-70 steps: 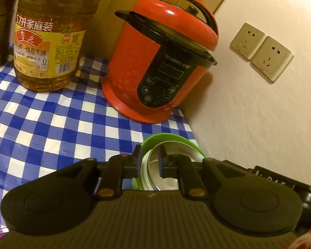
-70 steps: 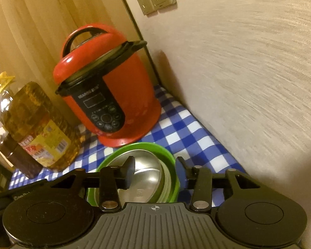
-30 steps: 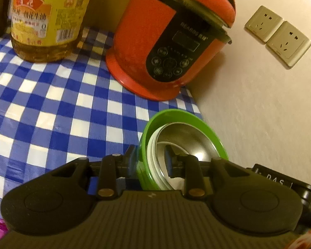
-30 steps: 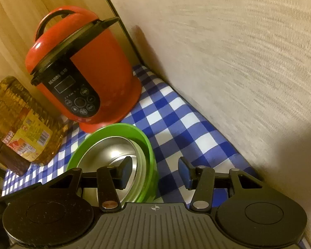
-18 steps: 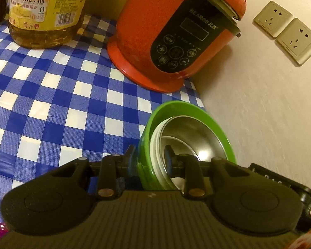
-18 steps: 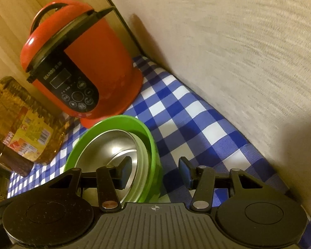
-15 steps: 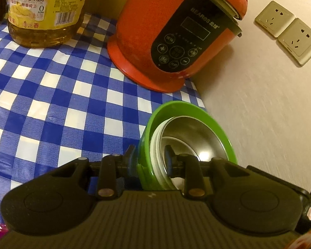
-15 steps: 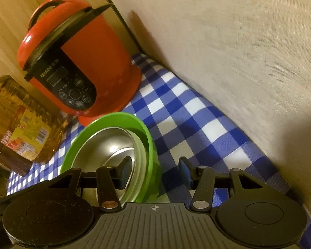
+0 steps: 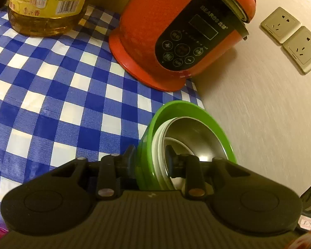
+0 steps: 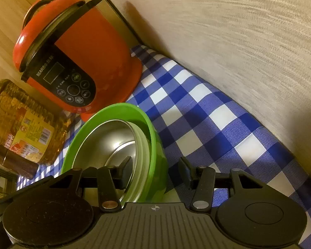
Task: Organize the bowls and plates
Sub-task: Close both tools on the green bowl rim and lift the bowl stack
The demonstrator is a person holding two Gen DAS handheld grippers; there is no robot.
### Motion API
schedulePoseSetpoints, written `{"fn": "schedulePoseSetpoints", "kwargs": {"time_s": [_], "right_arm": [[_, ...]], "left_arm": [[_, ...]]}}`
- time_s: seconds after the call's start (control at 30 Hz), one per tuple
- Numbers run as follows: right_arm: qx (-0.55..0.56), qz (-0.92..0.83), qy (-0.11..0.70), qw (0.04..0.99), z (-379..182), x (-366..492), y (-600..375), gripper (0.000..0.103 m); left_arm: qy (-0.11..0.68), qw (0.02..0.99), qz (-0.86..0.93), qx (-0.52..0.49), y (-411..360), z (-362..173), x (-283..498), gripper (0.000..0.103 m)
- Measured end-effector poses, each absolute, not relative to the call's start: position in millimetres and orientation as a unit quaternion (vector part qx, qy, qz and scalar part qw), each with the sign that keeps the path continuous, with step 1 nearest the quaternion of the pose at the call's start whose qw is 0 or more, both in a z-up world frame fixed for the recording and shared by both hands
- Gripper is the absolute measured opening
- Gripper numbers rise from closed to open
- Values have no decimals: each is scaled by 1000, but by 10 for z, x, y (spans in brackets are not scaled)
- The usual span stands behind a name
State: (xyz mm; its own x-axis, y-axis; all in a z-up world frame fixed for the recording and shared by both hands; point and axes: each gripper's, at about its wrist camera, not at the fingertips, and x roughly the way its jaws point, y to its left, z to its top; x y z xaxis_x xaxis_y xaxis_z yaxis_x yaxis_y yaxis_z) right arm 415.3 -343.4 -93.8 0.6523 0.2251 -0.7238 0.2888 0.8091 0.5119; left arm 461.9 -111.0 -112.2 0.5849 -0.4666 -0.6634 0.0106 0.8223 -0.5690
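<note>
Green bowl point(image 9: 188, 112) nests white, steel bowls point(image 9: 192, 137).

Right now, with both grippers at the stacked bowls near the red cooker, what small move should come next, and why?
Probably lower the stack to the checked tablecloth. The left gripper is clamped across the rims of the green bowl and the steel bowl nested in it. The right gripper straddles the opposite rim, its outer finger clear of the wall. The stack looks tilted, so set it flat before releasing.

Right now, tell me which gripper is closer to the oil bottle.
Left. The left gripper clamps the green bowl rim on the oil bottle side; the right gripper straddles the opposite, wall-side rim.
</note>
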Motion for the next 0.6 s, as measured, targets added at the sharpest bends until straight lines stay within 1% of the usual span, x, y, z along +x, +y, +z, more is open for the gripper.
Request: {"fn": "schedulePoseSetpoints", "kwargs": {"time_s": [0.5, 0.57, 0.6], "right_arm": [[336, -15, 404, 850, -1035, 4182, -3453, 49], [339, -15, 403, 850, -1035, 4185, -3455, 42], [340, -12, 402, 850, -1031, 4190, -3454, 41]], "left_arm": [[440, 847, -142, -263, -1151, -1203, 4665, 27], [439, 848, -141, -261, -1156, -1200, 4660, 27], [439, 848, -141, -261, -1155, -1200, 4659, 27]]}}
